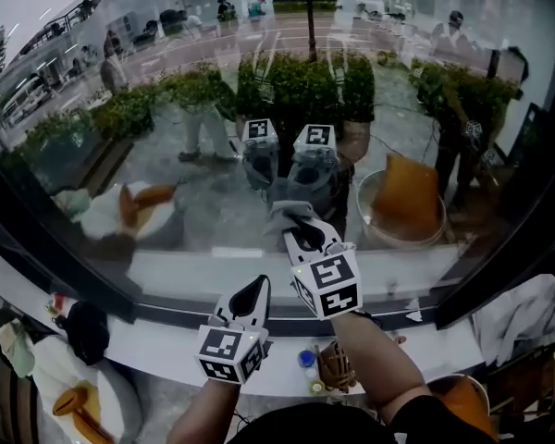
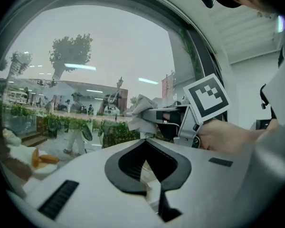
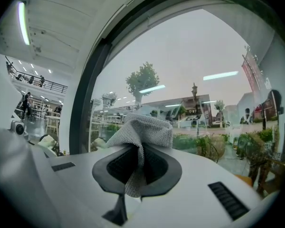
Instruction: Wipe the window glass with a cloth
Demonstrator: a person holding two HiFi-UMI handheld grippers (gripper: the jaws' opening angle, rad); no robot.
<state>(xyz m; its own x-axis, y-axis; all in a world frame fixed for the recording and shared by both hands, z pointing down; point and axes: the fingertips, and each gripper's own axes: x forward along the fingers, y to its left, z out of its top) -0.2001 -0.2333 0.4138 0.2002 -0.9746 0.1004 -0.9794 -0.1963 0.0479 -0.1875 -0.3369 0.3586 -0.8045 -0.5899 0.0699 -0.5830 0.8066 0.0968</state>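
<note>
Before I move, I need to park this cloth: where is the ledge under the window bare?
The white ledge is bare between the black object and the left gripper. Right of that gripper it is crowded: small items by the forearm, white fabric at the far right.

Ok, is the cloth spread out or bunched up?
Bunched: the grey woven cloth sits crumpled in folds, pinched between the shut right tongs.

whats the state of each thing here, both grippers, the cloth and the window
left gripper: shut, nothing between its jaws
right gripper: shut on the cloth
cloth: bunched up, held close to the glass; can't tell if it touches
window glass: whole, mirroring both grippers
</note>
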